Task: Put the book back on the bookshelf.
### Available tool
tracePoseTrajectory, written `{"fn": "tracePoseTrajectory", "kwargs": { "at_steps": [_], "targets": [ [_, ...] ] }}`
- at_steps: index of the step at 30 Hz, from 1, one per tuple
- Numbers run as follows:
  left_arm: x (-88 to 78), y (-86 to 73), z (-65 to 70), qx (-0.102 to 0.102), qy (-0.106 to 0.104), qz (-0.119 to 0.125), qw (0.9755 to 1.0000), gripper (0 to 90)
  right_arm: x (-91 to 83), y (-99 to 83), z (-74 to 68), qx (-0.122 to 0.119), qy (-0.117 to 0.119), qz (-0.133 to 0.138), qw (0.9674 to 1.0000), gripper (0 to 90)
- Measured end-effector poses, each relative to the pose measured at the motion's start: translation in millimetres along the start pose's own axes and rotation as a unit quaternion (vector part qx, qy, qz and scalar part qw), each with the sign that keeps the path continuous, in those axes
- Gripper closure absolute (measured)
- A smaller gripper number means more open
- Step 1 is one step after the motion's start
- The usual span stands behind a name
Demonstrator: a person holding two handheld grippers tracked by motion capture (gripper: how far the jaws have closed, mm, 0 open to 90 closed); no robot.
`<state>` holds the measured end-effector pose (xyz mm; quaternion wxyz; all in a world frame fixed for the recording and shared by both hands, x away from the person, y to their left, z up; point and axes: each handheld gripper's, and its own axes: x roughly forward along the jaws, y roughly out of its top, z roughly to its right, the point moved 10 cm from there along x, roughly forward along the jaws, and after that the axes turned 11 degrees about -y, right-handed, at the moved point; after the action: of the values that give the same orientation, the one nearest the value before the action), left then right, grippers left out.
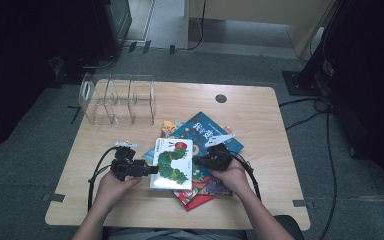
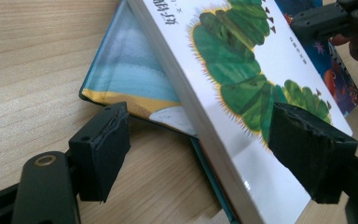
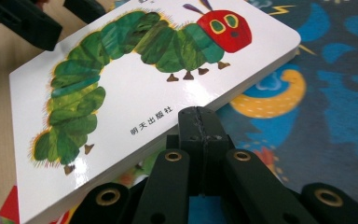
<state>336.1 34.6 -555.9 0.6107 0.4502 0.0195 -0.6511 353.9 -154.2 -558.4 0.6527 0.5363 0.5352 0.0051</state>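
Left hand: the left hand comes in from the 6 o'clock edge of the high view, forearm slanting up toward 12, and holds its tool level with the nose turned toward 3 o'clock.
Left tongs: the left tongs stand spread; in the left gripper view one jaw sits low on the bare wood and the other rides over the cover, with the book's edge between them and neither pad pressing on it.
Right hand: the right hand enters from 6 o'clock as well, wrist bent inward, its tool pointing toward 9 o'clock at the book's far side.
Right tongs: the right tongs are pressed together with nothing between them, their tip just at the book's edge; whether it touches I cannot tell.
Caterpillar book: the white caterpillar book lies at the centre of the worktop, between the two tools, on top of the other books and tilted, its left edge lifted off the wood.
Book pile: a blue book fans out toward 1 o'clock beneath it, a red book pokes out toward 5 o'clock.
Clear rack: a transparent rack stands upright at 10 o'clock, well apart from the books.
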Motion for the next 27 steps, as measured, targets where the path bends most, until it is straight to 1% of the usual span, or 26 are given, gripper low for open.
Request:
{"fn": "tracePoseTrajectory", "kwargs": {
  "at_steps": [3, 4, 5, 6, 7, 8, 10, 11, 12, 13, 15, 16, 17, 18, 19, 20, 21, 22, 23, 24, 25, 27],
  "targets": [
    [-0.3, 0.0, -0.4, 0.0, 0.002, -0.003, 1.0, 22.2, 1.4, -0.4, -8.8, -0.003, 0.011, -0.003, 0.9999, 90.0],
    [-0.3, 0.0, -0.4, 0.0, 0.002, -0.003, 1.0, 22.3, 1.4, -0.4, -8.8, -0.003, 0.011, -0.003, 0.9999, 90.0],
    [-0.3, -0.2, -0.4, 0.002, 0.003, -0.006, 1.0, 22.4, 2.9, -0.4, -15.9, -0.012, 0.018, -0.001, 0.9998, 90.0],
    [-0.2, -0.3, -0.5, 0.004, 0.004, -0.007, 1.0, 22.4, 2.9, -0.4, -15.9, -0.012, 0.018, -0.001, 0.9998, 90.0],
    [-0.1, -1.6, -0.6, 0.006, 0.004, -0.014, 0.9999, 22.8, 4.7, -0.1, -21.4, -0.016, 0.022, 0.001, 0.9996, 90.0],
    [-0.1, -1.6, -0.6, 0.006, 0.004, -0.014, 0.9999, 23.0, 4.7, -0.1, -21.4, -0.016, 0.022, 0.001, 0.9996, 90.0],
    [-0.9, -3.0, -2.0, 0.006, 0.01, -0.022, 0.9997, 24.4, 8.2, 1.4, -30.1, -0.027, 0.034, 0.002, 0.9991, 89.9],
    [2.4, -7.0, -3.9, -0.012, -0.002, -0.042, 0.999, 24.5, 11.5, 3.0, -38.5, -0.036, 0.039, 0.001, 0.9986, 90.0],
    [2.4, -7.0, -3.9, -0.012, -0.002, -0.042, 0.999, 22.9, 11.5, 3.0, -38.5, -0.036, 0.039, 0.001, 0.9986, 90.0],
    [5.8, -7.9, -4.7, -0.037, -0.025, -0.048, 0.9978, 22.9, 13.5, 4.7, -42.0, -0.05, 0.028, 0.002, 0.9984, 90.0],
    [4.5, -6.8, -5.0, -0.038, -0.024, -0.053, 0.9976, 25.6, 13.5, 5.3, -42.4, -0.049, 0.024, 0.002, 0.9985, 90.0],
    [3.1, -5.6, -5.0, -0.039, -0.022, -0.055, 0.9975, 25.6, 13.5, 5.3, -42.4, -0.049, 0.024, 0.002, 0.9985, 90.0],
    [-4.4, -0.3, -3.6, -0.035, -0.019, -0.05, 0.998, 30.9, 13.5, 5.2, -42.7, -0.044, 0.026, 0.001, 0.9987, 90.0],
    [-9.0, 2.1, -2.2, -0.03, -0.02, -0.048, 0.9982, 34.3, 13.5, 5.4, -42.9, -0.047, 0.027, 0.003, 0.9986, 90.0],
    [-14.1, 5.6, -0.2, -0.022, -0.022, -0.04, 0.9987, 38.2, 13.3, 5.9, -44.0, -0.045, 0.03, 0.004, 0.9985, 90.0],
    [-19.0, 9.2, 2.1, -0.018, -0.029, -0.034, 0.9988, 42.2, 13.3, 6.9, -44.6, -0.045, 0.03, 0.007, 0.9985, 90.0],
    [-23.4, 12.1, 4.2, -0.019, -0.037, -0.034, 0.9986, 46.6, 13.3, 8.1, -45.0, -0.046, 0.029, 0.01, 0.9984, 90.0],
    [-27.2, 14.6, 6.4, -0.018, -0.043, -0.038, 0.9982, 49.8, 13.4, 9.2, -45.4, -0.045, 0.029, 0.012, 0.9985, 90.0],
    [-27.2, 14.6, 6.4, -0.018, -0.043, -0.038, 0.9982, 52.3, 13.4, 9.2, -45.4, -0.045, 0.029, 0.012, 0.9985, 90.0],
    [-30.6, 17.9, 9.4, -0.012, -0.044, -0.042, 0.9981, 52.3, 13.6, 10.3, -45.8, -0.045, 0.029, 0.015, 0.9984, 89.9],
    [-34.4, 22.4, 14.1, -0.005, -0.04, -0.057, 0.9976, 55.3, 14.7, 12.0, -47.9, -0.048, 0.029, 0.017, 0.9983, 90.0],
    [-36.9, 28.9, 21.6, 0.004, -0.038, -0.071, 0.9968, 57.6, 15.7, 12.7, -50.2, -0.053, 0.029, 0.018, 0.998, 90.0]
  ]
}}
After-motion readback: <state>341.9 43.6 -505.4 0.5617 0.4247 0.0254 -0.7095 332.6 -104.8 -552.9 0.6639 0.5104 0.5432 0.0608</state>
